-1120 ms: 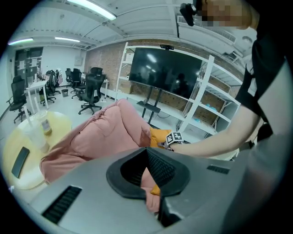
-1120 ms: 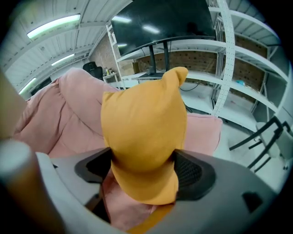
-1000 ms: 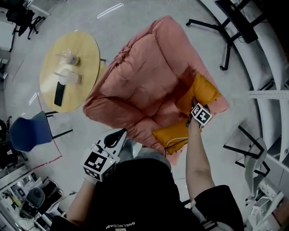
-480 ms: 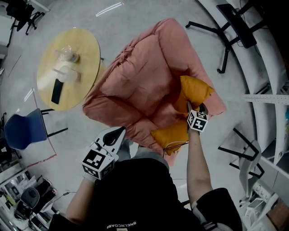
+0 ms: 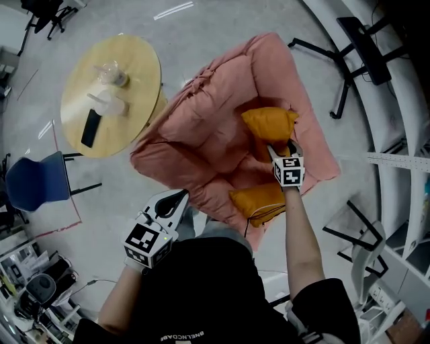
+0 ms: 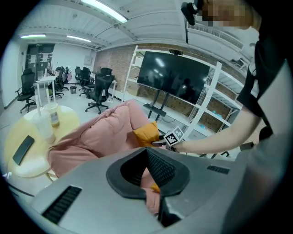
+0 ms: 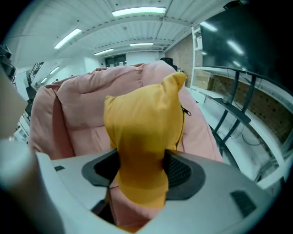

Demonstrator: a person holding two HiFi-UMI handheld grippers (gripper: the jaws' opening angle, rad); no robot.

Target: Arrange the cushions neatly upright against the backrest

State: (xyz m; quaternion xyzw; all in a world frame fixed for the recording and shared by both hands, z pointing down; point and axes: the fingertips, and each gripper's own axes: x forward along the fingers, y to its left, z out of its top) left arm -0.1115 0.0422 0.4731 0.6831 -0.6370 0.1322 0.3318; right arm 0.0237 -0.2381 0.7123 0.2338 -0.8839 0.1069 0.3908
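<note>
Matt orange cloth cushion point(image 5: 269, 124), soft pink quilted fabric armchair point(image 5: 201, 134), smooth pale wood table top point(image 5: 139, 101)

Open-plan office or lab floor, not a home. Rows of swivel chairs point(image 6: 98, 87) at desks down the far end. Strip lights point(image 6: 103, 10) on a panelled ceiling. Large dark screen point(image 6: 174, 82) on a stand, before white racks point(image 6: 219, 105) and a brick wall point(image 6: 121, 68). Bare grey floor point(image 5: 222, 20). Break corner: round table point(image 5: 138, 101), blue chair point(image 5: 37, 185), pink armchair point(image 5: 215, 127).

Left gripper point(image 6: 147, 170) jaws together, empty; beyond, right gripper point(image 6: 173, 137) at orange cushion point(image 6: 145, 132) on pink sofa point(image 6: 100, 132)
</note>
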